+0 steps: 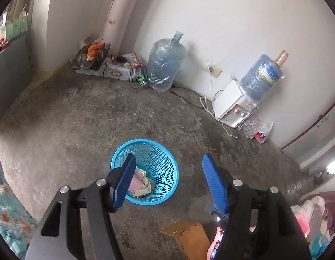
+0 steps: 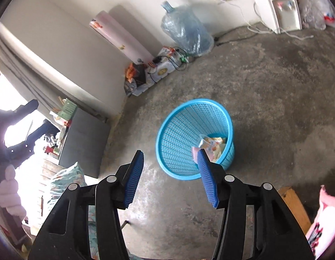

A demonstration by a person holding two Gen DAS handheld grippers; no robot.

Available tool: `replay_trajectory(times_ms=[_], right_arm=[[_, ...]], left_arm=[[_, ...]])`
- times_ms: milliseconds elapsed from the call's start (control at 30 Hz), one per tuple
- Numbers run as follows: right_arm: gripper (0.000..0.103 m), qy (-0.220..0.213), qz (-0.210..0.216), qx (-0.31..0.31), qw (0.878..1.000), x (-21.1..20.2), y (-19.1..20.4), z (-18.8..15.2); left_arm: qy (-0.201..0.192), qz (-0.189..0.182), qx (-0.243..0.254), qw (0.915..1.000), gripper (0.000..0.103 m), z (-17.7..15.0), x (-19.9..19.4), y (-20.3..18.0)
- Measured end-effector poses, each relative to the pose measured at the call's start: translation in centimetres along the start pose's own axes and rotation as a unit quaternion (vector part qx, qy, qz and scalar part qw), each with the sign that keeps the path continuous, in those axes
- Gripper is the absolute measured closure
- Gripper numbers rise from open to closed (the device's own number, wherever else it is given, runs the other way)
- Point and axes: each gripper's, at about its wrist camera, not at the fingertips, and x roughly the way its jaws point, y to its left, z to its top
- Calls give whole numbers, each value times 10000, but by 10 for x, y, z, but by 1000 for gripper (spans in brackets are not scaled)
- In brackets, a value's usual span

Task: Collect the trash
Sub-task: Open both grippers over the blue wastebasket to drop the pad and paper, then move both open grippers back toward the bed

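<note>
The round blue plastic mesh wastebasket (image 1: 145, 171) stands upright on the bare grey concrete floor (image 1: 69, 119), out in the open part of the room. At its bottom lies the collected trash: crumpled pale yellow and pink wrappers and paper (image 1: 141, 184), bunched against one side of the wall; the right wrist view shows the same crumpled pieces (image 2: 213, 145) low in the basket.

The left claw (image 1: 167, 182) hangs above and just in front of the basket, pointing down at it, its two blue ribbed pads spread well apart with nothing between them; one pad overlaps the basket's rim in the picture, the other stands clear to the side. The right claw (image 2: 170, 177) is likewise released, its blue pads apart and empty, with the basket showing just beyond one fingertip.

Near the claws, on the floor, stands a small brown wooden box or stool (image 1: 189, 236), and beside it a pink patterned cloth (image 2: 323, 218) at the frame's edge. A floral teal bedcover (image 1: 9, 208) fills the opposite lower corner.

Farther off, along the white wall, a large clear blue water jug wrapped in plastic film (image 1: 165, 65) stands on the floor. Next to it, in the corner, lie a white foam box with black cables and small clutter (image 1: 115, 67) and a tall pink rolled mat (image 1: 122, 15) leaning on the wall. To the other side sits a white water dispenser (image 1: 234, 104) carrying an inverted blue bottle (image 1: 260, 78), with a crumpled clear plastic bag (image 1: 256, 127) beside it.
</note>
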Motion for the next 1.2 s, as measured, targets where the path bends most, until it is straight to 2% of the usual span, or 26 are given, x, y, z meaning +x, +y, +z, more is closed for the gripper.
replay_trajectory(times_ms=[167,233,333,400,533,700,833,1000,1133,1200], right_arm=[[39,-590,201,-851,9944,-96,65,-28],[33,-773,276,-1153,9899,-133,89,-40],[23,-1116,229,-1723,9784,-181,120,-61],[18,-1299,185,-2066,9696,-204,136,-74],[13,-1402,225,-2315,9624,-225,162,-92],[12,-1321,335,-2571,9567,-228,201,-110],[11,-1216,551,-2713,9532,-226,233,-123],[10,-1101,640,-2633,9563,-234,246,-134],[10,-1164,702,-2612,9557,-244,251,-141],[10,-1010,752,-2609,9571,-244,254,-141]], left_arm=[[-699,-249,598,9955,29,-31,-131,-23],[-832,-412,659,9935,24,-50,-178,-26],[-981,-512,602,9920,23,-79,-237,-23],[-1109,-497,600,9908,21,-99,-271,-21],[-1344,-441,576,9883,19,-135,-328,-17],[-1169,-370,409,9916,17,-159,-367,2],[-1283,-166,520,9902,17,-173,-398,23],[-1257,102,767,9890,17,-189,-421,46],[-1080,47,596,9923,17,-208,-427,61],[-998,29,487,9938,17,-218,-430,66]])
